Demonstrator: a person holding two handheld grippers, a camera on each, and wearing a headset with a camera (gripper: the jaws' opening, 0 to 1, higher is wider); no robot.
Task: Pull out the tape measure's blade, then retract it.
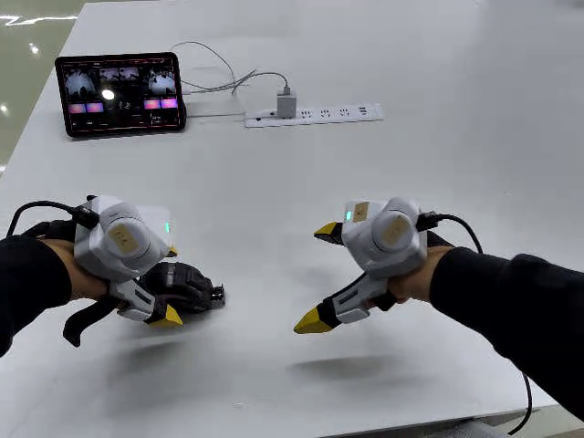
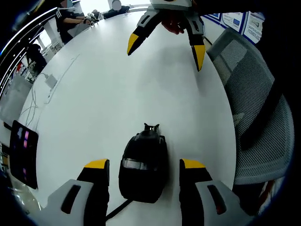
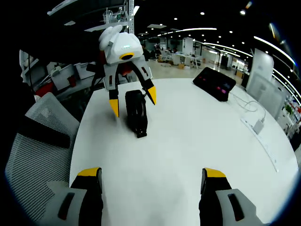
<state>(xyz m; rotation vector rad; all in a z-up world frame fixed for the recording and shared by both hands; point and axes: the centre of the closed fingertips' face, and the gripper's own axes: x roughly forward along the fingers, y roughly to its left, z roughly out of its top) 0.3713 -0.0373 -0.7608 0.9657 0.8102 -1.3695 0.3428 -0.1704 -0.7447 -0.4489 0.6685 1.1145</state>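
Open-plan office or lab floor. Long white table (image 1: 274,374), grey mesh chair (image 2: 256,94), ceiling light strips (image 3: 197,29), more desks (image 3: 188,59) behind. Tablet (image 1: 120,93) and power strip (image 1: 315,115) lie on the table.

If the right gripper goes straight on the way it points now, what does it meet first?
Probably the tape measure, its blade end first; it lies between the open jaws of the left gripper. The table before it looks bare, but depth is unclear.
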